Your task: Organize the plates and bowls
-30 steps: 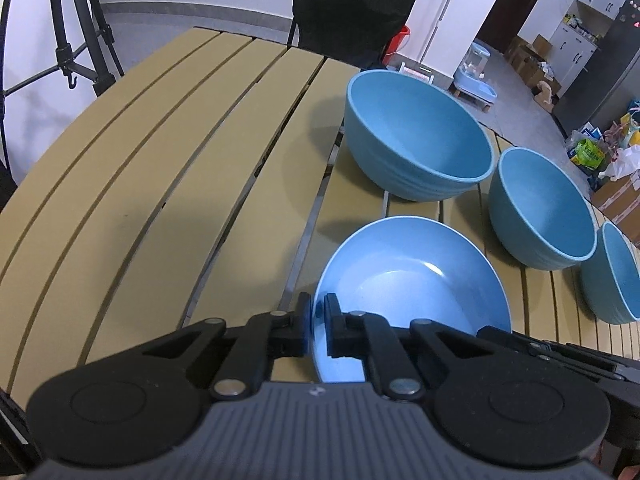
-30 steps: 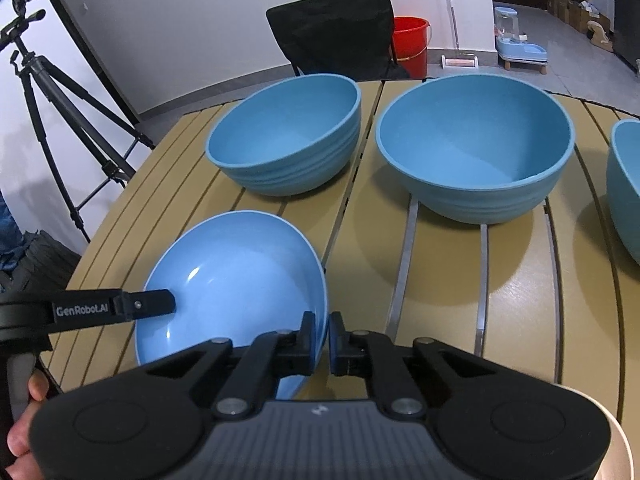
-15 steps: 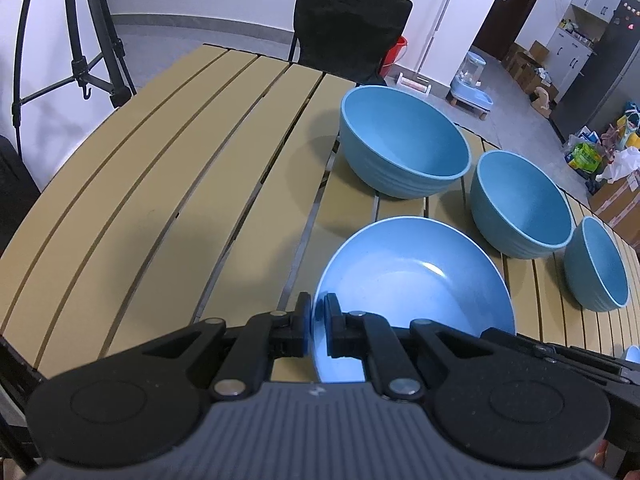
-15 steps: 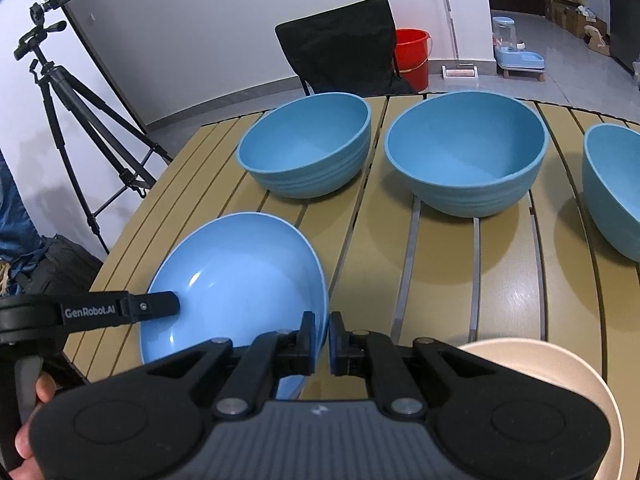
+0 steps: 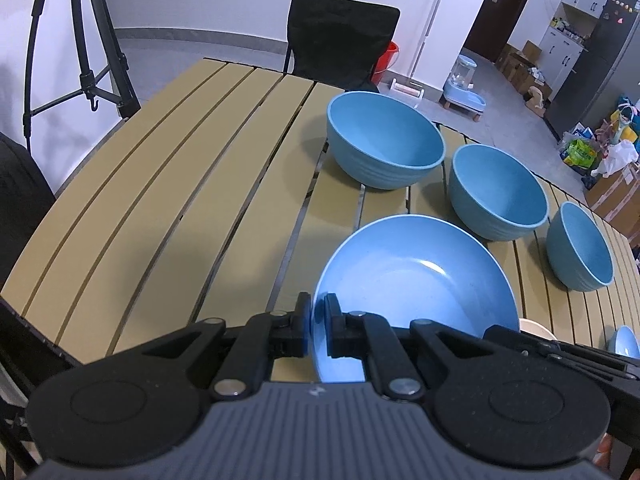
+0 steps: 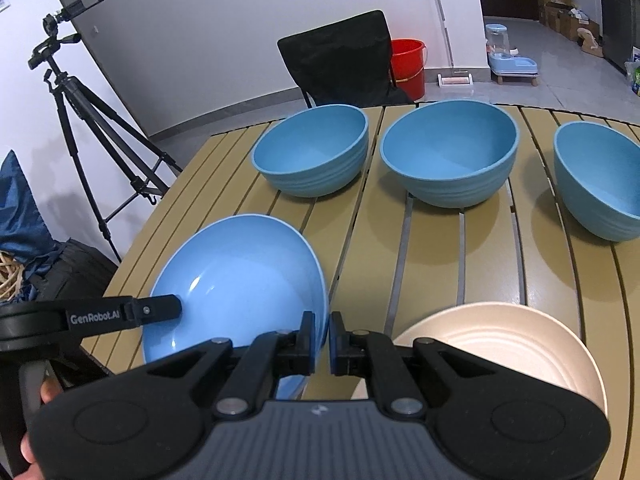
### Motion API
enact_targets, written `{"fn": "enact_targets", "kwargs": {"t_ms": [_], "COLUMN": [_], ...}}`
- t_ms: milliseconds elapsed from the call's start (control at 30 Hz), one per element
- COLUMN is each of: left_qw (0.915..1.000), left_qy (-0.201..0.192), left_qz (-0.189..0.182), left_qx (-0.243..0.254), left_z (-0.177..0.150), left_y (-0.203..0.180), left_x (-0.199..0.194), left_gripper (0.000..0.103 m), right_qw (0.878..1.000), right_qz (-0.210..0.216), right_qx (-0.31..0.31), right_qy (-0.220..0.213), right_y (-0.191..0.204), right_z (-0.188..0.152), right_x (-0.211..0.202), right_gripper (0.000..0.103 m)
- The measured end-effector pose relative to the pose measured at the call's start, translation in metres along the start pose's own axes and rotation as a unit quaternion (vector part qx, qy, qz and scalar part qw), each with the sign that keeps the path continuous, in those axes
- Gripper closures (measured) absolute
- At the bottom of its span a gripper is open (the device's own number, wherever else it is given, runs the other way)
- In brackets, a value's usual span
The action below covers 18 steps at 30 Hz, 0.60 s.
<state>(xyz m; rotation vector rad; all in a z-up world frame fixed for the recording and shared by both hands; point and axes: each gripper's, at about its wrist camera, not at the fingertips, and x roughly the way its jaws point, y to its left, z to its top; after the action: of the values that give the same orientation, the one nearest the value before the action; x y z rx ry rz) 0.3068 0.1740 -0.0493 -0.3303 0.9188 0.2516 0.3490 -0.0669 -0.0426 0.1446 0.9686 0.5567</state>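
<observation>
A shallow blue plate (image 5: pixel 412 276) (image 6: pixel 240 276) hangs above the slatted table, held from both sides. My left gripper (image 5: pixel 316 320) is shut on its left rim and my right gripper (image 6: pixel 322 334) is shut on its right rim. Three deep blue bowls stand in a row on the far side of the table: a large one (image 5: pixel 384 144) (image 6: pixel 314 148), a middle one (image 5: pixel 498 190) (image 6: pixel 450 150) and a smaller one (image 5: pixel 580 246) (image 6: pixel 600 180). A cream plate (image 6: pixel 504 344) lies on the table below the right gripper.
The tan slatted table (image 5: pixel 168 184) stretches wide to the left of the bowls. A black chair (image 5: pixel 340 36) stands behind its far edge, a tripod (image 6: pixel 84 108) at the left side. A small blue dish (image 5: pixel 626 342) shows at the right edge.
Both grippers have risen and drawn back with the blue plate between them, so the bowls look smaller and farther. The cream plate has come into the right wrist view.
</observation>
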Motion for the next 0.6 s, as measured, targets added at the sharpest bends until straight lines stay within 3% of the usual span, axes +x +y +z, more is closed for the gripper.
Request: {"fn": "enact_targets", "kwargs": {"t_ms": [600], "left_qw": [0.9998], "left_qy": [-0.014], "left_qz": [-0.005], "left_qx": [0.015], "left_z": [-0.024], "left_y": [-0.016], "left_x": [-0.038], "left_gripper": [0.095], "right_qw": [1.0], "right_qz": [-0.003], "right_qx": [0.002], "right_qy": [-0.015], "right_y": [-0.001], "right_z": [-0.024], "right_x": [-0.043], "right_gripper": [0.097]}}
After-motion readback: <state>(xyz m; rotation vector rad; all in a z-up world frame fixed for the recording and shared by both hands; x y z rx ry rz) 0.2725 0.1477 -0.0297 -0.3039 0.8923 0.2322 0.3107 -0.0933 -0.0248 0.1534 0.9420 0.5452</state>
